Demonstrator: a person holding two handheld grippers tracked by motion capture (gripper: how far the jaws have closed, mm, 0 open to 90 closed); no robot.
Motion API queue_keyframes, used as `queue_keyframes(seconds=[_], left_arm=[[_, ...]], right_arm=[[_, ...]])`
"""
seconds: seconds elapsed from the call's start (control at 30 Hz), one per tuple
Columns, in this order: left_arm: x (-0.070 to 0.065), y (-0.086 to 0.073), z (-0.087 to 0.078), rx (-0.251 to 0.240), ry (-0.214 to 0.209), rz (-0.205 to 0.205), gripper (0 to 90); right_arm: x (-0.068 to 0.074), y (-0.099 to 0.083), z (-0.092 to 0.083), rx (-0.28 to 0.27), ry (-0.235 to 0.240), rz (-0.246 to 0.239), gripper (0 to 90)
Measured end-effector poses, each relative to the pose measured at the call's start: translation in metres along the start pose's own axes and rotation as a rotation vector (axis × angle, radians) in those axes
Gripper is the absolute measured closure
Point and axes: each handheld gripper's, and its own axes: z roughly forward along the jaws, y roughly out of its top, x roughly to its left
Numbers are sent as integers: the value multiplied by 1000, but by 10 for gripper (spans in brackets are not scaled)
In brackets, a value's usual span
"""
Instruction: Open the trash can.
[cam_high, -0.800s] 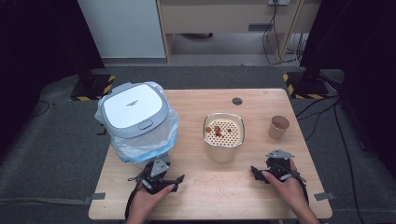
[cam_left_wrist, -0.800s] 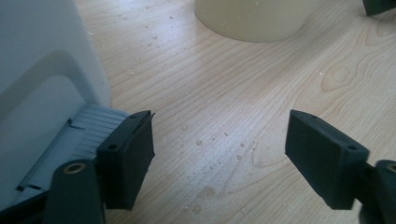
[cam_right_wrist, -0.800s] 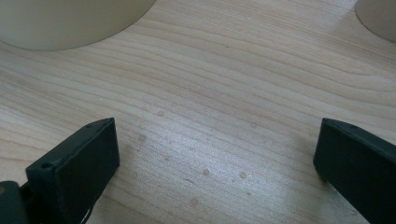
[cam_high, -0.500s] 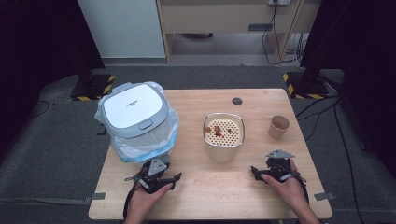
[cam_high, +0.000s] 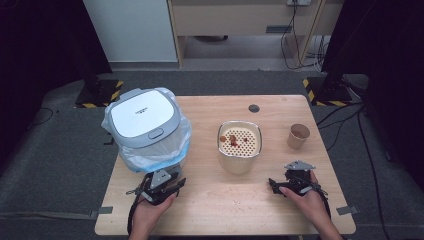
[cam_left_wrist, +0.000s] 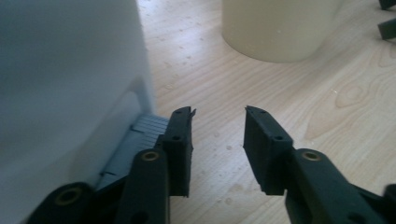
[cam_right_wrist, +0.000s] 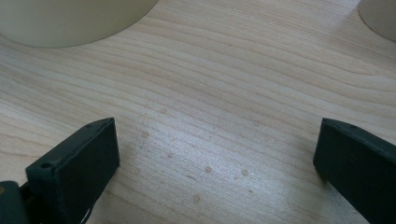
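Observation:
My left gripper (cam_high: 171, 184) rests on the wooden table (cam_high: 210, 215) near the front edge, just below a white and grey lidded bin (cam_high: 144, 120) lined with a blue bag. In the left gripper view its jaws (cam_left_wrist: 218, 112) stand open with bare wood between them, and the bin's white wall (cam_left_wrist: 65, 70) is close on the left. My right gripper (cam_high: 296, 180) lies at the front right, jaws wide open (cam_right_wrist: 215, 126) over bare wood. A cream container (cam_high: 240, 147) with a perforated insert and a few brown bits stands between them, farther back.
A brown paper cup (cam_high: 298, 136) stands at the right, beyond my right gripper, and shows at the corner of the right gripper view (cam_right_wrist: 380, 16). A small dark disc (cam_high: 254, 108) sits near the table's far edge. The cream container's wall (cam_left_wrist: 280, 28) lies ahead of my left gripper.

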Motion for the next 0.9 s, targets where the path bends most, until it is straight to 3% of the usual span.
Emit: queue_keyframes(seconds=[0.03, 0.2, 0.27, 0.3, 0.33, 0.37, 0.43, 0.47, 0.67, 0.7, 0.77, 0.8, 0.9], left_arm=[[0, 0, -1, -4, 5, -14, 672], [3, 2, -4, 10, 32, 5, 770], [4, 1, -4, 30, 66, 17, 810], [4, 1, -4, 30, 66, 17, 818], [6, 1, -4, 39, 75, 47, 818], [8, -1, -2, 43, 83, 23, 835], [8, -2, -1, 42, 90, 20, 846], [10, -2, 0, 52, 103, 42, 851], [7, -5, 11, 90, 141, 57, 859], [9, -5, 12, 92, 146, 82, 859], [8, -6, 14, 92, 146, 58, 859], [9, -6, 16, 107, 150, 84, 860], [8, -8, 19, 116, 158, 86, 860]], right_arm=[[0, 0, 0, 1, 1, 2, 8], [0, 0, 0, 1, 1, 2, 8], [0, 0, 0, 2, 2, -1, 7], [0, 0, 0, 2, 2, -1, 7], [0, 0, 0, 0, 2, -6, 7], [0, 0, 0, 0, 2, -5, 7], [0, 0, 0, 2, 6, -6, 8], [0, 0, 0, 1, 6, -7, 7], [1, -1, -1, 0, 8, -11, 7], [1, -1, -1, 0, 8, -10, 8], [1, -1, -1, 0, 8, -10, 8], [1, -1, -1, 0, 8, -10, 7], [1, -1, -1, 0, 8, -10, 7]])
